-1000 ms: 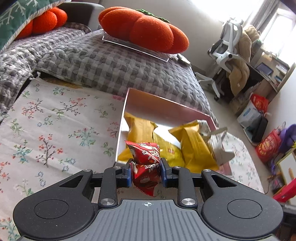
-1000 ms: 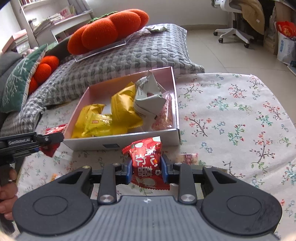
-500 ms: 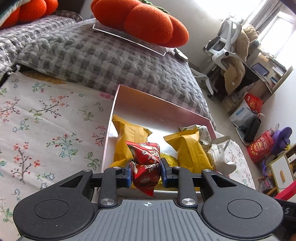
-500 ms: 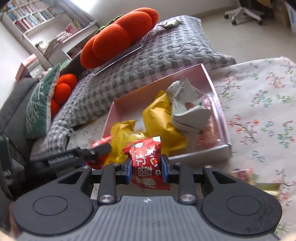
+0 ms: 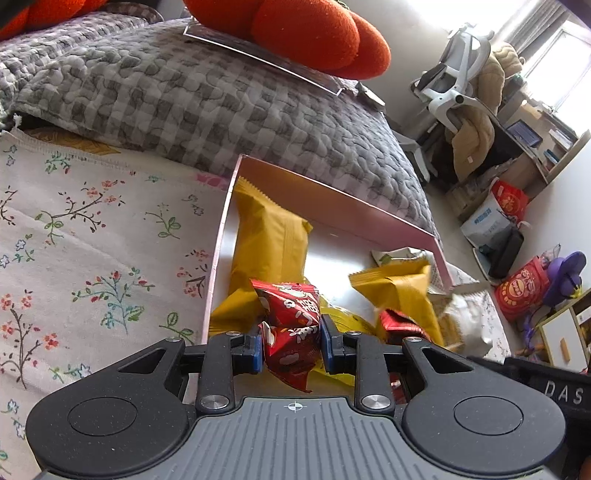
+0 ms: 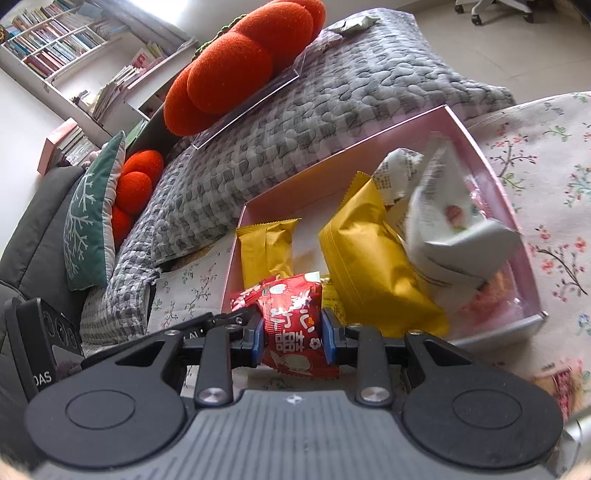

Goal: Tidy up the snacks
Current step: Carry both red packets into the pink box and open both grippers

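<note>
My left gripper [image 5: 291, 349] is shut on a red snack packet [image 5: 290, 321], held over the near left corner of the pink box [image 5: 334, 192]. In that box lie yellow packets [image 5: 271, 240] and a white packet. My right gripper [image 6: 294, 338] is shut on a second red snack packet [image 6: 295, 325], just over the box's [image 6: 515, 206] near edge. In the right wrist view the left gripper's fingers [image 6: 229, 319] with their red packet [image 6: 245, 295] sit immediately to the left of mine. A yellow packet [image 6: 369, 266] and a white packet [image 6: 447, 229] lie beyond.
The box stands on a floral cloth [image 5: 92, 236] against a grey quilted cushion [image 5: 207, 99] with an orange pumpkin pillow [image 5: 306, 33]. More small snacks [image 6: 561, 380] lie on the cloth at the right. A green pillow [image 6: 92, 214] and bookshelves [image 6: 70, 44] are at the back left.
Both grippers have moved forward and a little down toward the box, each with its red packet held. The two grippers have come close together over the box's near left part.
</note>
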Available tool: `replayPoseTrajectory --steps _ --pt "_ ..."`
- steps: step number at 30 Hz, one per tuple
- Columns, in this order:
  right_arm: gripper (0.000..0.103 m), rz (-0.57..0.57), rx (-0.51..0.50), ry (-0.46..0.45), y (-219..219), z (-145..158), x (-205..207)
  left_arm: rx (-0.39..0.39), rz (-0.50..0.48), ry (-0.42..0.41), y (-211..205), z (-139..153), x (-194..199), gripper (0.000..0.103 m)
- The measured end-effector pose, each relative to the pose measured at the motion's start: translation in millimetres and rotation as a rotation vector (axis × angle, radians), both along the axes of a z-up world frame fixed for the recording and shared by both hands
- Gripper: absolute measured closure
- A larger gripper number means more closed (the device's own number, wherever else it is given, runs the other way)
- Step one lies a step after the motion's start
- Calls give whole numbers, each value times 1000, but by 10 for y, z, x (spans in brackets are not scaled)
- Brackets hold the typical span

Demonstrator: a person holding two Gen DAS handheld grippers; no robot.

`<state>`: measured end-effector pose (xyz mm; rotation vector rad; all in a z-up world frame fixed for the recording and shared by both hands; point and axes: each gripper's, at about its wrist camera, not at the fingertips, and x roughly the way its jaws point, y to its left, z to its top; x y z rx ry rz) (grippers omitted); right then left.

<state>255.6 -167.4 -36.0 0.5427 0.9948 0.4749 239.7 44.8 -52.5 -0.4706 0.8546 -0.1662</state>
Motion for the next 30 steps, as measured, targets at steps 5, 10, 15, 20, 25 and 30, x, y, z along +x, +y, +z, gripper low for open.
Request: replayPoseTrajectory --steps 5,10,15,20,25,30 --pt "76 -10 -9 -7 32 -57 71 16 3 -12 9 -12 37 76" --pt "70 -25 -42 -54 72 -35 53 49 -18 -36 -4 95 13 70" --pt "62 -54 -45 -82 -38 98 9 55 2 -59 92 254 -111 51" --pt "57 -61 -77 -101 -104 252 -71 101 29 -63 146 372 -240 47" --pt "52 -62 -101 -122 -207 457 -221 164 44 -67 152 506 -422 45" --pt "49 -18 -207 -154 -240 537 -495 283 14 -39 73 487 -693 41"
